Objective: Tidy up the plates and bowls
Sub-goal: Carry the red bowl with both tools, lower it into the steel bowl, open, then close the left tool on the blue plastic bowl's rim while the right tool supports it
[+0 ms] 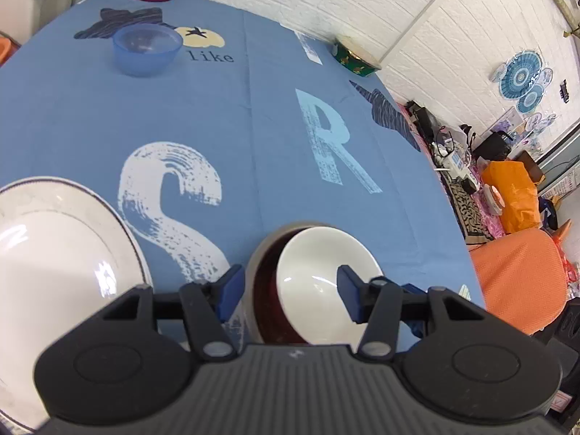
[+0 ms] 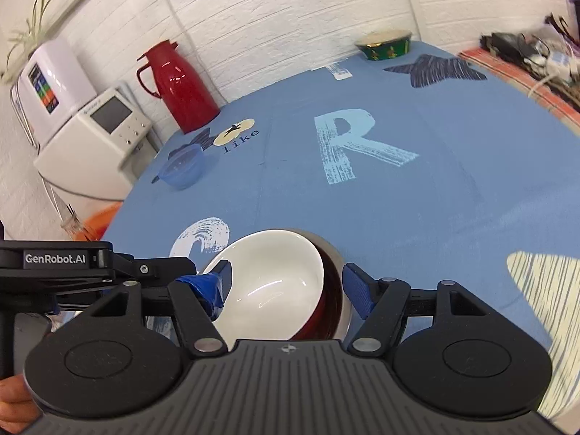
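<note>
Inside the dark red bowl tilts a white bowl; both grippers gape, released.

Four bowls (two nested), one plate, one flask.

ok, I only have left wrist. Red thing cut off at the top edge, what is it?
Observer: A red thermos jug with handle and lid, standing at the far corner of the table.
Operator: Right gripper?
Observer: The right gripper is open, its fingers either side of the white bowl, which sits tilted in the dark red bowl.
Operator: Anything off-table near the jug?
Observer: A white appliance with a screen, beside the table.
</note>
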